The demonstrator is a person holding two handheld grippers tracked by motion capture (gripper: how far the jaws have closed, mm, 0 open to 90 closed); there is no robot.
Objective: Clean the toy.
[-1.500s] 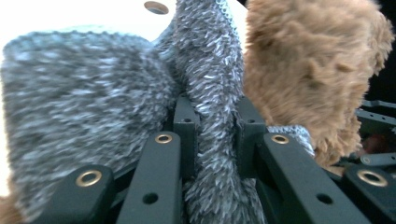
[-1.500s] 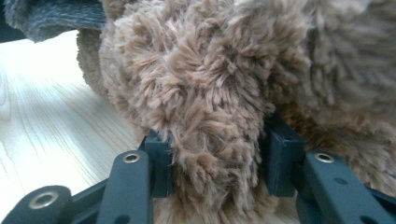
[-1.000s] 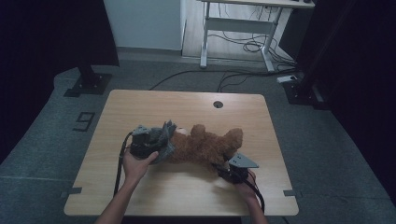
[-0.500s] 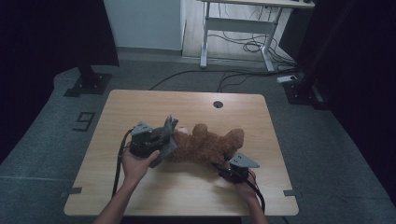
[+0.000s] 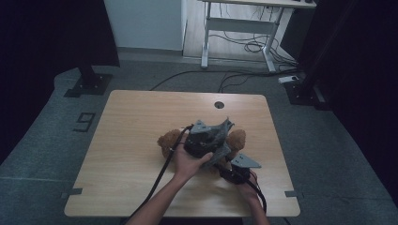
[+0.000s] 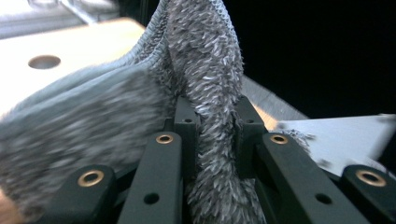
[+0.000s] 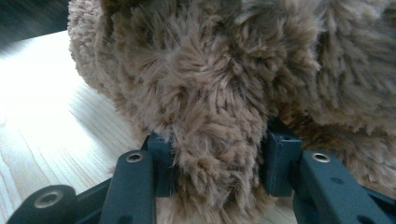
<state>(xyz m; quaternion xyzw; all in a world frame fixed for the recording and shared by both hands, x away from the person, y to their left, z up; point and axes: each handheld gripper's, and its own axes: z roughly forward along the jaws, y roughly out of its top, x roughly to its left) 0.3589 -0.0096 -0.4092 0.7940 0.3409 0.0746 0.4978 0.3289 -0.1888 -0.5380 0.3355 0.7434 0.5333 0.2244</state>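
Brown plush [image 5: 237,139] lies on table [image 5: 136,122], right of centre, near edge side. Left gripper [image 6: 212,128] jaws clamp grey cloth [image 6: 116,112], held over plush middle. Right gripper [image 7: 219,158] at plush's near right, jaws pinching furry limb [image 7: 210,140].

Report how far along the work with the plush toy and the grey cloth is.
Done: both grasps are set. The right gripper is shut on a limb of the brown plush toy; the left gripper is shut on the grey fuzzy cloth. In hand: the cloth is held over the toy's middle. Left: the cloth is not yet released, and what it is for is unclear.
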